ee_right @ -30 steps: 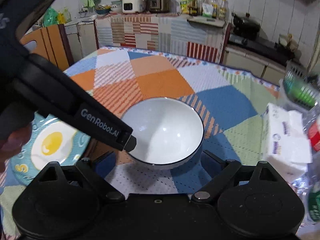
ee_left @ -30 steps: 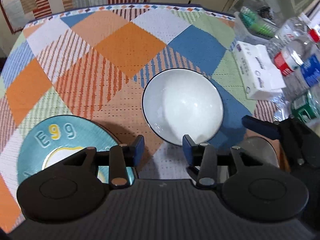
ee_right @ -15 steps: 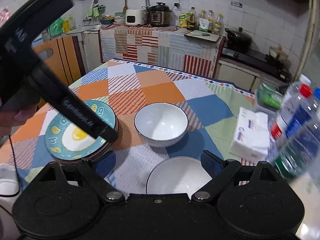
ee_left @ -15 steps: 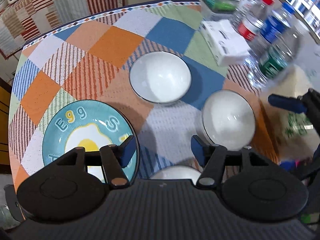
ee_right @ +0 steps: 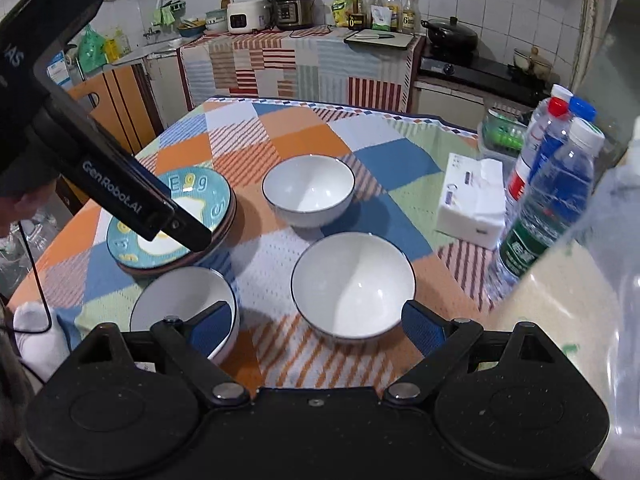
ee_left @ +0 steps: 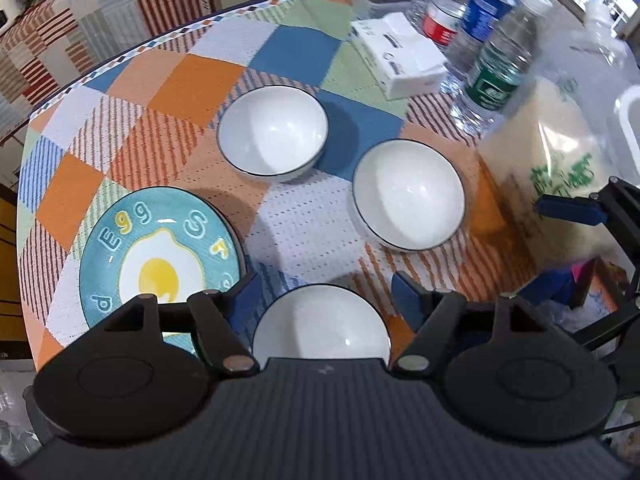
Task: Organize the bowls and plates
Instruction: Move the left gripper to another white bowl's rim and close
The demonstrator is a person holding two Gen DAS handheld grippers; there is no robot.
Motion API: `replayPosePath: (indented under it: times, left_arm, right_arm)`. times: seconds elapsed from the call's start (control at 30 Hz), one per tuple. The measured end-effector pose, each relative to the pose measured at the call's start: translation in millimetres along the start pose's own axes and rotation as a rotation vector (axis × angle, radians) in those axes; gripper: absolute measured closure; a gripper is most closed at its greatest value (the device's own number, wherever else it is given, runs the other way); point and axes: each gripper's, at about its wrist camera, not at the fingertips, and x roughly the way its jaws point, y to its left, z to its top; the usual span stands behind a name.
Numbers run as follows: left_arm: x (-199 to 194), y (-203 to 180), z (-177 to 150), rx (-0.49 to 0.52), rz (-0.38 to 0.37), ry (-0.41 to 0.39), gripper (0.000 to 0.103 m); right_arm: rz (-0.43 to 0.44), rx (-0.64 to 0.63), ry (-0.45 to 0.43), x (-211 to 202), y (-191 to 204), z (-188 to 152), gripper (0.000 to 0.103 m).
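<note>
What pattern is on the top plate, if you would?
Teal plate with a fried egg and letters; left wrist view shows it best.

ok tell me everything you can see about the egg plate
The egg plate is round and teal, glazed like ceramic, printed with a fried egg and scattered letters. It lies flat and empty at the table's left side, topping a short stack of darker plates. Nothing else touches it; the near bowl sits close beside the stack.

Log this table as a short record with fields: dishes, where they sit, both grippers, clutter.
bowls: three white bowls with dark rims, far, right, near-left, all apart
plate: teal round egg-print plate topping a stack, left
left gripper: jaws just opening, nothing between them, above near bowl
right gripper: open, empty
clutter: white tissue pack, clear water bottles, right edge
</note>
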Motion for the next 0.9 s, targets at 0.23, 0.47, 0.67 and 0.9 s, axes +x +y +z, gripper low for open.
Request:
replayPosePath:
  times: [0.23, 0.47, 0.67, 0.9]
  left_arm:
    - [18, -10, 3, 0.021, 0.004, 0.016, 0.028]
    - [57, -4, 14, 0.004, -0.025, -0.013, 0.028]
    - [89, -8, 18, -0.017, -0.088, -0.018, 0.028]
    - [111, -12, 18, -0.031, -0.124, -0.022, 0.045]
  right_arm:
    - [-0.024, -0.046, 0.048, 20, 4, -15, 0.008]
    - [-0.088, -0.084, 0.076, 53, 8, -26, 0.008]
    - [-0.138, -0.042, 0.069, 84, -1, -31, 0.008]
    - [-0.127, -0.02, 0.089, 106, -7, -28, 0.009]
